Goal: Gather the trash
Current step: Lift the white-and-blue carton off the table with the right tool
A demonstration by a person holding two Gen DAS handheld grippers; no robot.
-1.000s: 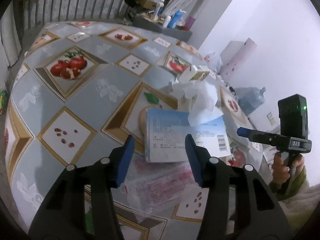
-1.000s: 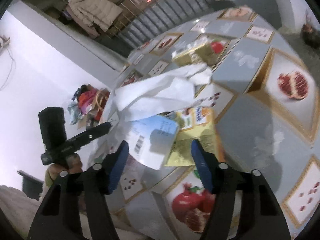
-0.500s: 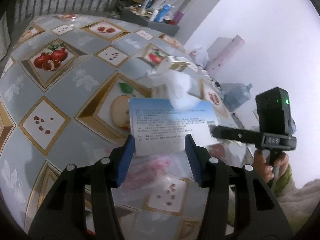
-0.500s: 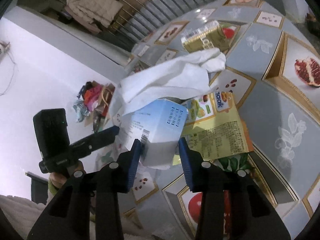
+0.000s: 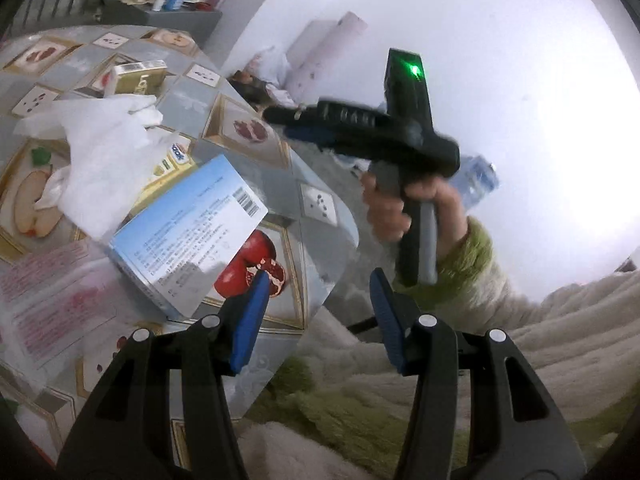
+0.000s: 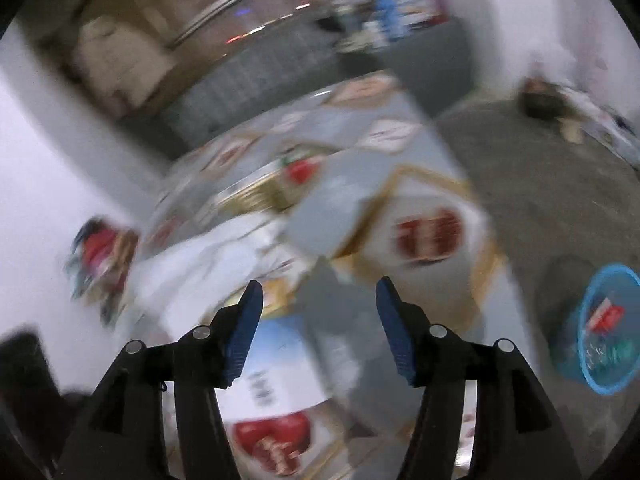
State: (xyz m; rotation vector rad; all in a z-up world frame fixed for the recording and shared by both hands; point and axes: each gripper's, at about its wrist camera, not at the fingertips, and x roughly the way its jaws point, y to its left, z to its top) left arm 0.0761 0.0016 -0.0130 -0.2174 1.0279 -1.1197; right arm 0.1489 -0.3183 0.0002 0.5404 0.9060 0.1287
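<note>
Right gripper [image 6: 318,320] now off blue box [image 5: 188,236], both grippers' jaws apart; 1 tissue [image 5: 100,160], 1 basket [image 6: 606,330].

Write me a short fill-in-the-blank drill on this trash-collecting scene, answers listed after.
1. Both the left gripper and the right gripper stand ____, holding nothing.
2. The white tissue lies partly on top of the ____ food packet.
3. The basket on the floor is ____ in colour.
4. The printed side of the light blue box shows a ____ near one corner.

Answers: open; yellow; blue; barcode
</note>
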